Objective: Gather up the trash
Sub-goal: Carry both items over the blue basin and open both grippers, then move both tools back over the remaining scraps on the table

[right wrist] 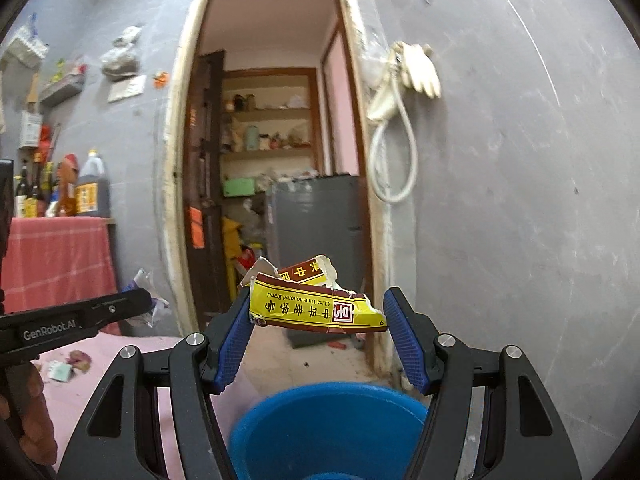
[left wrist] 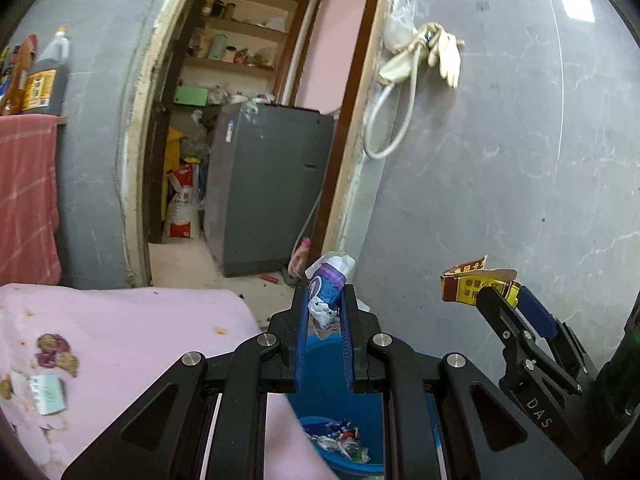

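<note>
My left gripper (left wrist: pixel 326 300) is shut on a crumpled white and purple wrapper (left wrist: pixel 330 284), held above a blue bin (left wrist: pixel 340 412) that has several scraps in it. My right gripper (right wrist: pixel 316 312) has its jaws spread wide; a torn yellow and red carton (right wrist: pixel 316 306) sits between the blue pads, touching the left pad, over the blue bin (right wrist: pixel 328 428). In the left wrist view the right gripper (left wrist: pixel 508 300) shows at right with the carton (left wrist: pixel 468 280). In the right wrist view the left gripper (right wrist: pixel 148 304) shows at left with the wrapper (right wrist: pixel 154 300).
A table with a pink cloth (left wrist: pixel 120 340) carries a small white box (left wrist: pixel 46 394) and scraps. A doorway (right wrist: pixel 276 160) ahead opens on shelves and a grey machine (left wrist: pixel 268 192). Bottles (right wrist: pixel 92 188) stand on a red-clothed stand at left. Gloves and a hose (right wrist: pixel 400 92) hang on the grey wall.
</note>
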{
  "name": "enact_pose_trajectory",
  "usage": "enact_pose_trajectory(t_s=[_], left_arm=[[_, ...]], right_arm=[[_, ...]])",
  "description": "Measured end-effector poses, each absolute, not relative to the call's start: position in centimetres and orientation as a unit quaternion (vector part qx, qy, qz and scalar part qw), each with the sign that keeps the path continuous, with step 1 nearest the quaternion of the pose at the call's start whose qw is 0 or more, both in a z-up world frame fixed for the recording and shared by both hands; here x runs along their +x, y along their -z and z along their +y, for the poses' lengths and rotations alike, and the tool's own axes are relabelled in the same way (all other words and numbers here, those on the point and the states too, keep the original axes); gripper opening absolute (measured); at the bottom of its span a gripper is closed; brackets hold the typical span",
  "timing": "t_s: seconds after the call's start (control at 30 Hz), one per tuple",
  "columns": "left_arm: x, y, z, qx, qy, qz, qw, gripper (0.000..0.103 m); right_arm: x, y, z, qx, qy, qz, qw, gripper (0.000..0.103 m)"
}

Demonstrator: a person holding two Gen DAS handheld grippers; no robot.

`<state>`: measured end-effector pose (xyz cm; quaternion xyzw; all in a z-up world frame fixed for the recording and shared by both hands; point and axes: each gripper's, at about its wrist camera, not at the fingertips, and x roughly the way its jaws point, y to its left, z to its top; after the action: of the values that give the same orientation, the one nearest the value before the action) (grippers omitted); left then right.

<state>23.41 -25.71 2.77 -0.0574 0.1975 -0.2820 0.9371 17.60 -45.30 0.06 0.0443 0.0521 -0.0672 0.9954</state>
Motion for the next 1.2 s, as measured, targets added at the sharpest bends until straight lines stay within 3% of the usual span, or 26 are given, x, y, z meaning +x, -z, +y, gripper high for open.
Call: enact_pose_trajectory(t_s=[0.53, 0.63, 1.0, 1.2], left_arm=[[29.1, 2.3, -30.9, -0.068, 0.314, 0.354, 0.878, 0.015], [30.1, 3.2, -31.1, -0.075, 0.306, 0.381, 0.869, 0.031], [29.4, 2.8, -29.3, -0.084, 0.290, 0.383, 0.873, 0.047], [28.1, 0.4, -25.7, -0.094, 0.268, 0.334, 0.899, 0.074]], right_arm=[[21.0, 4.3, -48.3, 0.091, 0.084, 0.180, 0.976, 0.066], [21.8, 4.7, -48.5, 0.099, 0.081, 0.197, 0.972, 0.066], [20.8, 3.7, -48.6, 0.111, 0.082, 0.179, 0.974, 0.069], [19.9, 1.4, -47.4, 0.112, 0.071, 0.143, 0.981, 0.081]])
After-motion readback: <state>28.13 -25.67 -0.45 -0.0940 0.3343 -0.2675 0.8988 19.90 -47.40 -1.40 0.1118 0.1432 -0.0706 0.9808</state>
